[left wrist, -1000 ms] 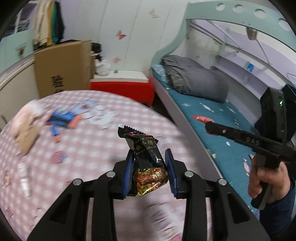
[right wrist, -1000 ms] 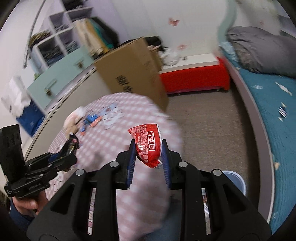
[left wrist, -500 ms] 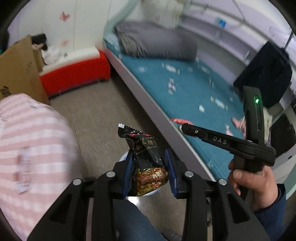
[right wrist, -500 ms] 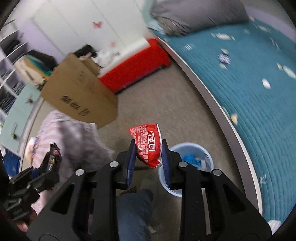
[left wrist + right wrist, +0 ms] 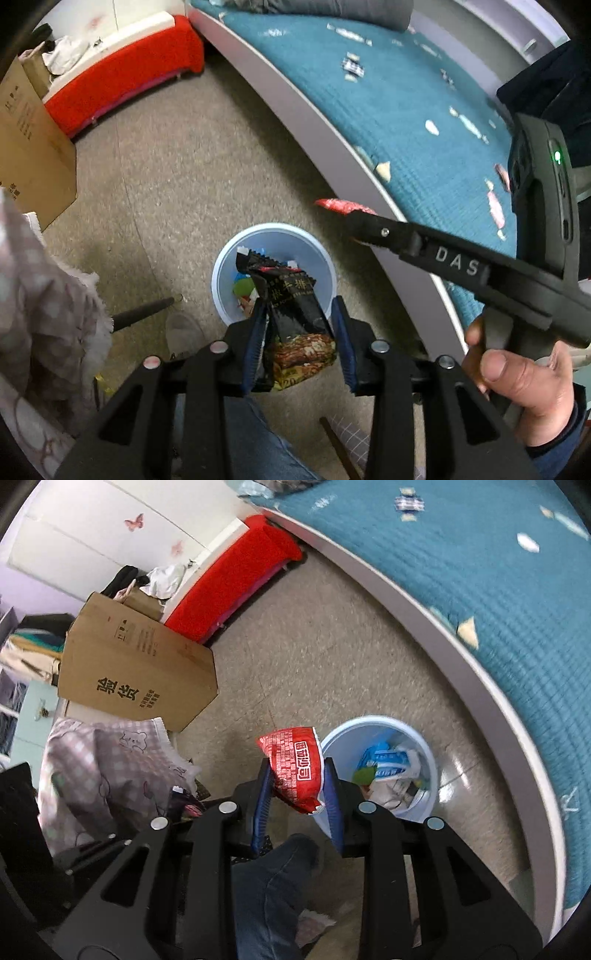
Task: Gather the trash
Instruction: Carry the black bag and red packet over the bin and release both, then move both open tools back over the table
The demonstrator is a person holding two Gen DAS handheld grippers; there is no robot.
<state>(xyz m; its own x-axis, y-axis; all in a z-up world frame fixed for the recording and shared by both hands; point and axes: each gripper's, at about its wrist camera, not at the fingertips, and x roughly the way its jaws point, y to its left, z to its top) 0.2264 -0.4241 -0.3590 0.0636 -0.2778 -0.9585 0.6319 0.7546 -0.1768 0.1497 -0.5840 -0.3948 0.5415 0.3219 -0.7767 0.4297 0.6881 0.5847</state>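
My left gripper (image 5: 298,314) is shut on a black snack wrapper (image 5: 291,306) and holds it right above a light blue trash bin (image 5: 221,266) on the floor. My right gripper (image 5: 295,779) is shut on a red snack wrapper (image 5: 297,764), just left of the same bin (image 5: 347,731), which holds several wrappers. The right gripper also shows in the left wrist view (image 5: 351,218), to the right of the bin, with the red wrapper (image 5: 340,205) at its tip.
A bed with a teal cover (image 5: 406,110) and grey frame curves past the bin on the right. A cardboard box (image 5: 136,672) and a red bench (image 5: 229,587) stand beyond. The pink checked tablecloth (image 5: 92,768) hangs at the left. My jeans-clad leg (image 5: 273,886) is below.
Both grippers have swung away from the table and tipped down toward the floor. The blue bin has come into view beneath them. Both wrappers stay held.
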